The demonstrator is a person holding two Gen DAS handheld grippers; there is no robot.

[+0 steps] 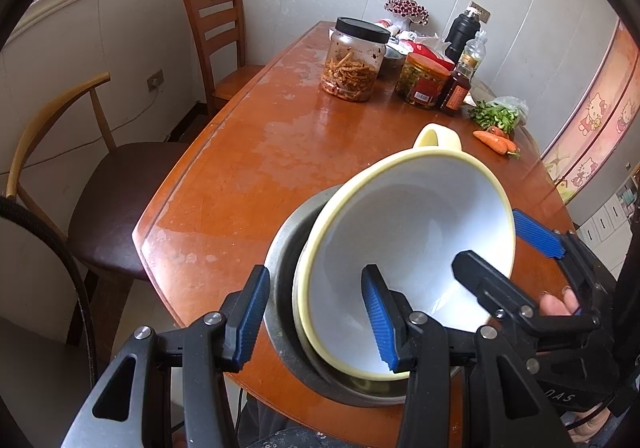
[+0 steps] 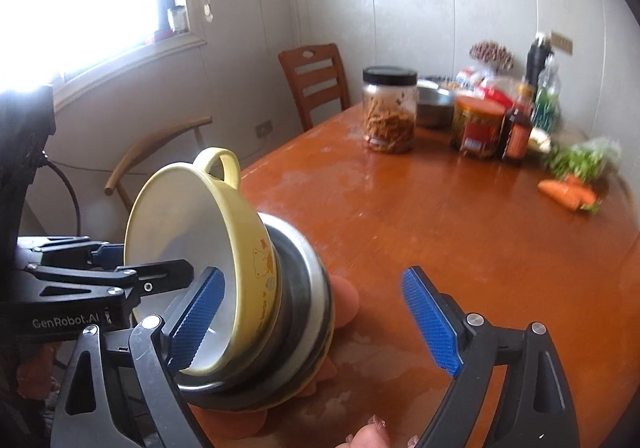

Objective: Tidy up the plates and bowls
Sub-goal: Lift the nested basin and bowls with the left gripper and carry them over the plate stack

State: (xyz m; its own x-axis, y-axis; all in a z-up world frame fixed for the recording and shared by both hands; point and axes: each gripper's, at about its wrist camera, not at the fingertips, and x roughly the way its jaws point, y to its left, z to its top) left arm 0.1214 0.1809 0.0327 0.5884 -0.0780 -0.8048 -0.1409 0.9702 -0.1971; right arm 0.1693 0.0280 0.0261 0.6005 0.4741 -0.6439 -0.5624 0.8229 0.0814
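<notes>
A yellow bowl with a white inside and a loop handle (image 1: 404, 248) sits tilted in a steel bowl (image 1: 288, 248) at the table's near edge. My left gripper (image 1: 316, 318) straddles the near rims of both bowls, one finger outside, one inside the yellow bowl; I cannot tell if it pinches them. In the right wrist view the yellow bowl (image 2: 240, 248) and steel bowl (image 2: 304, 288) stand steeply tilted on an orange mat (image 2: 344, 300). My right gripper (image 2: 316, 320) is open, its left finger at the yellow bowl's rim. It also shows in the left wrist view (image 1: 508, 248).
On the far side of the wooden table (image 1: 248, 168) stand a pickle jar (image 1: 354, 60), a red-lidded jar (image 1: 424, 80), sauce bottles (image 1: 458, 88), a black flask (image 1: 462, 32), greens (image 1: 496, 114) and carrots (image 1: 496, 140). Two chairs (image 1: 120, 184) stand on the left.
</notes>
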